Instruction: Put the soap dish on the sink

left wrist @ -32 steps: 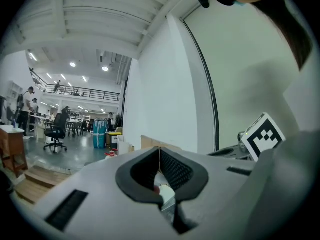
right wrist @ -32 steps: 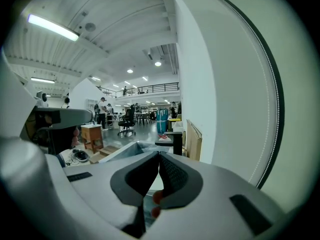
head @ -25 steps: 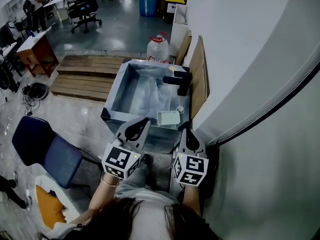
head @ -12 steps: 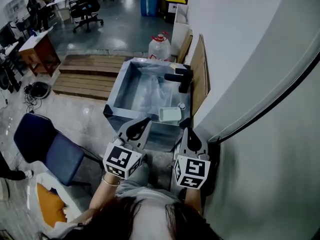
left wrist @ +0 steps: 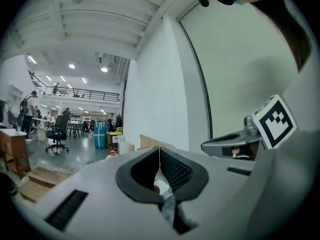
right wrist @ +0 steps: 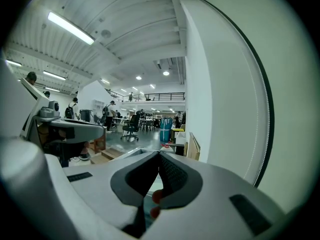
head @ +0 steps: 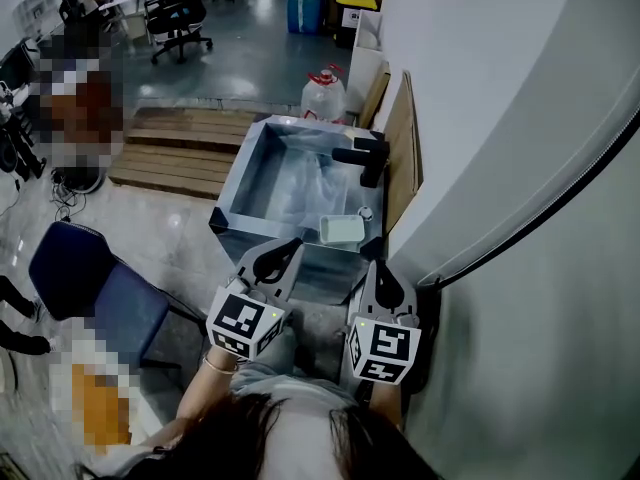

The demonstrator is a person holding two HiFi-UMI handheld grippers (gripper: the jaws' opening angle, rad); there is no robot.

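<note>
A white rectangular soap dish [head: 342,229] rests on the near right corner of the steel sink [head: 232,218], beside a black faucet [head: 364,158]. My left gripper [head: 292,244] hangs just short of the sink's near rim, jaws shut and empty. My right gripper [head: 374,266] sits below and right of the dish, apart from it, jaws shut with nothing in them. In the left gripper view the closed jaws [left wrist: 159,150] point past the sink; the right gripper view shows its tips [right wrist: 159,154] meeting too.
A curved white wall [head: 500,118] runs close on the right. A board [head: 400,148] leans behind the sink. A water jug [head: 322,96] and wooden pallets [head: 170,148] lie beyond it. A blue chair [head: 85,288] stands at the left.
The view has shifted slightly; both grippers have drawn back a little from the sink. The soap dish stays on the sink corner.
</note>
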